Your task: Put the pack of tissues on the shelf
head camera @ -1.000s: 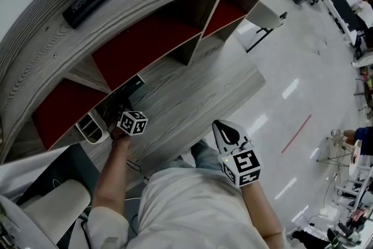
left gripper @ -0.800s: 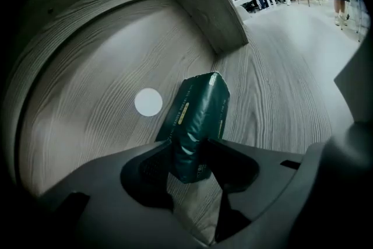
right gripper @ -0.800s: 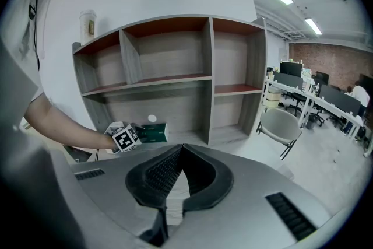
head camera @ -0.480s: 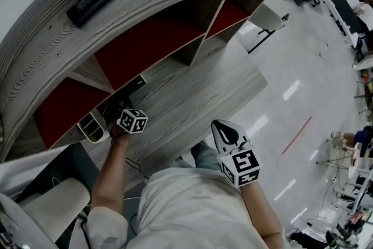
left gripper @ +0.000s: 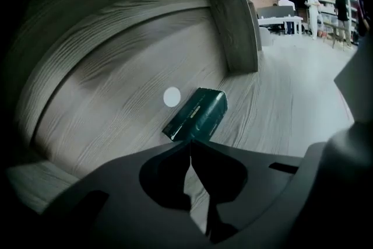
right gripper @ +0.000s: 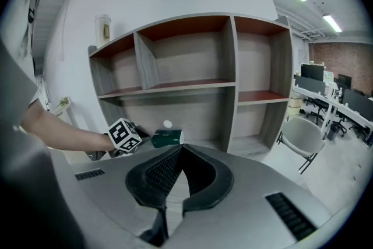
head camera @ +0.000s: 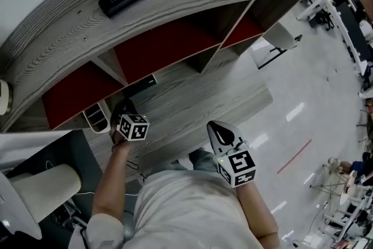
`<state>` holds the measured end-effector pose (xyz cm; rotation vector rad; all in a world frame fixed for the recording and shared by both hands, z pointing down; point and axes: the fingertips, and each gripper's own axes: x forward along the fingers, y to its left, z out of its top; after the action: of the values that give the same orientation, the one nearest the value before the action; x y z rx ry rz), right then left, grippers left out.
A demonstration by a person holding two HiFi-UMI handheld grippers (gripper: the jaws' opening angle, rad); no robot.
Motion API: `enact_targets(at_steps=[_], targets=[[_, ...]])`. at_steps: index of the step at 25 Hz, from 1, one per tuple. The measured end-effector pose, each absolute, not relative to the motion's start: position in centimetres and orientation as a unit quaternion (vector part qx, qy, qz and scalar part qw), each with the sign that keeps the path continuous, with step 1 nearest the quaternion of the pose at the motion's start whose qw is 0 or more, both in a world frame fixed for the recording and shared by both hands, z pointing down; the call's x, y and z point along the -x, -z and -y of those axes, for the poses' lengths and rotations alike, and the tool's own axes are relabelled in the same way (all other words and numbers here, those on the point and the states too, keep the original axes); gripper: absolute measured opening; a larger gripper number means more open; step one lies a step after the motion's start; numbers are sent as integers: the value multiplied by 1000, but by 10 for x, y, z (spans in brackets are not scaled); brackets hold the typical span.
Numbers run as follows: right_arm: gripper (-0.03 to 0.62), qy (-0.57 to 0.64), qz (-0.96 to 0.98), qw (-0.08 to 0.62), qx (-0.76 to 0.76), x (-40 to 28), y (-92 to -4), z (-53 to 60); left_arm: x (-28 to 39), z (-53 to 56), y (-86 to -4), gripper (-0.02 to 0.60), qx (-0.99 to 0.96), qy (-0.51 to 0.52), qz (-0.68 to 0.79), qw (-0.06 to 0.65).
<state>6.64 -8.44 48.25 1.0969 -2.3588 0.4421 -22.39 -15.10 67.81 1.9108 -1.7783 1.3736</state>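
Grey-wood shelf [head camera: 198,90], head view: the pack of tissues [head camera: 140,86] lies on the bottom board, centre-left. My left gripper [head camera: 121,111] sits just below it, and the right gripper [head camera: 216,127] is lower centre, well apart.
Left gripper view: my jaws have just closed and are pressed together on nothing. The dark green pack rests flat just beyond the tips, untouched.
Right gripper view: jaws together, empty; pack left of centre.
Meaning: I judge the placing done.

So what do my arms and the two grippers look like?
The left gripper and right gripper are grey shells with dark jaws, each carrying a white cube with black square markers. You wear a pale short-sleeved shirt.
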Motion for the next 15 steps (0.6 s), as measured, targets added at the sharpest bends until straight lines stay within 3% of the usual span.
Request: enact_targets(at_steps=[8, 15], targets=[[28, -152, 897, 230, -347, -34, -471, 96, 211, 104, -606, 15, -683, -325, 626, 192], [28, -151, 921, 205, -294, -3, -459, 95, 211, 73, -519, 14, -712, -185, 644, 210]])
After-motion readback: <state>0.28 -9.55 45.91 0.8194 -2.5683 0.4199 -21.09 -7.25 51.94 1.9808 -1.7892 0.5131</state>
